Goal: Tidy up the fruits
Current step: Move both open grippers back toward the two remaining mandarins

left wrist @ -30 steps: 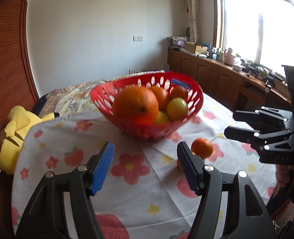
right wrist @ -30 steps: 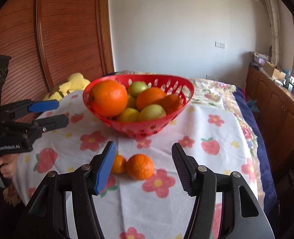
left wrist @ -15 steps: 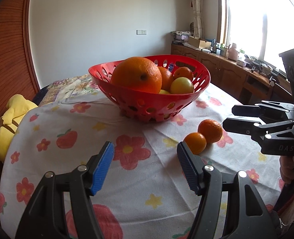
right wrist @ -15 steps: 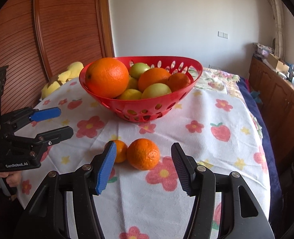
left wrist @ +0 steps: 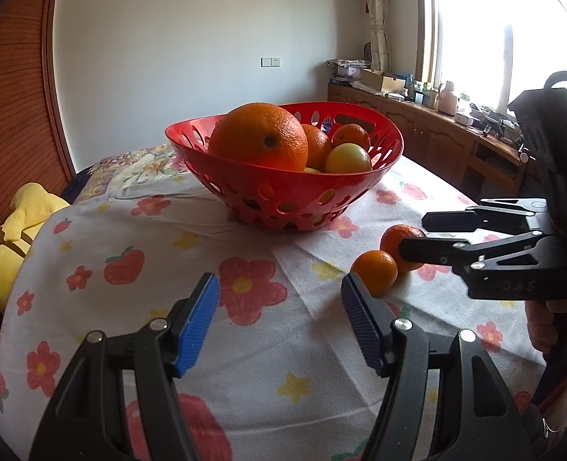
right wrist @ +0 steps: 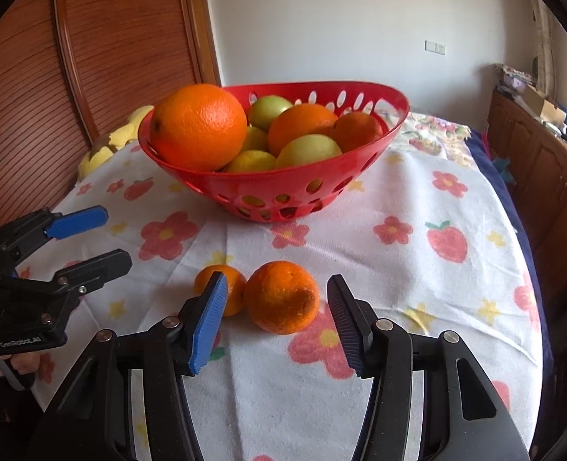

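A red basket [right wrist: 275, 188] with slotted walls stands on the flowered cloth [right wrist: 417, 269], toward the far middle of it, and it is heaped: a big orange [right wrist: 199, 130] rides high at its left rim, with a green apple [right wrist: 270, 109] behind, two smaller oranges to the right and yellowish fruit low in front. Two loose tangerines lie on the cloth near the basket's near side, touching each other: the larger tangerine [right wrist: 281, 297] on the right and the smaller tangerine [right wrist: 225, 288] on the left, partly hidden by a blue pad in the right wrist view. The right gripper [right wrist: 275, 319] has its jaws wide apart, and the larger tangerine sits just ahead of the gap between them, untouched. The left gripper [left wrist: 279, 322] is also spread wide and holds nothing, over bare cloth left of the tangerines. The cloth runs open to the right of the fruit, up to its edge beside a wooden cabinet [right wrist: 544, 161]. A yellow plush toy [left wrist: 18, 226] lies at the cloth's far left edge, against a wooden panel.
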`<state>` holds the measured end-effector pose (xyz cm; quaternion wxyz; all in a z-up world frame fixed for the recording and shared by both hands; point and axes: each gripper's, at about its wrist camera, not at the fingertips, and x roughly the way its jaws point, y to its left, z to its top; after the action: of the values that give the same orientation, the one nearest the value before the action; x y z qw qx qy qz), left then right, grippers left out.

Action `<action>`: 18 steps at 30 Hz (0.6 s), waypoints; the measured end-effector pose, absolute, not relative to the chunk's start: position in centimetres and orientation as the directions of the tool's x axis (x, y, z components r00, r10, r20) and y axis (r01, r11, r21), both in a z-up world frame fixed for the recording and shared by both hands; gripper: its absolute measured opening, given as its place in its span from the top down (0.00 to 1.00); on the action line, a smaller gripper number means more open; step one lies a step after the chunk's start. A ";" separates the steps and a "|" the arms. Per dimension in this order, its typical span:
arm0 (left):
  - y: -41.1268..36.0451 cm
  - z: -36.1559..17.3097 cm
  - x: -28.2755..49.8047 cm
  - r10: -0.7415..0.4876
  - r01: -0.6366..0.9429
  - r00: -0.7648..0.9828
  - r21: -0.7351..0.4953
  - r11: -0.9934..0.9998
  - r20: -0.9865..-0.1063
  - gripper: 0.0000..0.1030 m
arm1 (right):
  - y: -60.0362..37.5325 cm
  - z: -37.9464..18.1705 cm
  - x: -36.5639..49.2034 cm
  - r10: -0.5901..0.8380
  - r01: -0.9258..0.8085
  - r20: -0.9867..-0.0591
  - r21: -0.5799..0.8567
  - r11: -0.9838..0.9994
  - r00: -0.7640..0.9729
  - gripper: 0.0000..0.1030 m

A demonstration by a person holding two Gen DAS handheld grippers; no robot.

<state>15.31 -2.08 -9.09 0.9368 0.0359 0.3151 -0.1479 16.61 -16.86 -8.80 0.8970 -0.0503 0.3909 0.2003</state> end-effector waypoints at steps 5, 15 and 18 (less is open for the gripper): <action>-2.4 -9.2 15.3 -0.244 0.301 0.761 -0.006 0.954 -0.601 0.35 | -16.5 -9.5 17.1 0.315 -0.401 -0.739 0.066 0.914 0.595 0.50; -2.3 -9.3 15.4 -0.230 0.285 0.761 -0.005 0.959 -0.606 0.35 | -16.8 -9.7 17.8 0.317 -0.389 -0.749 0.086 0.917 0.582 0.57; -2.2 -9.4 15.5 -0.232 0.285 0.758 -0.010 0.958 -0.610 0.35 | -16.8 -9.7 17.6 0.318 -0.395 -0.746 0.081 0.915 0.584 0.59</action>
<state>15.54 -2.19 -9.39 0.9366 0.0417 0.3194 -0.1382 17.61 -16.81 -9.66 0.8888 -0.0467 0.4094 0.2004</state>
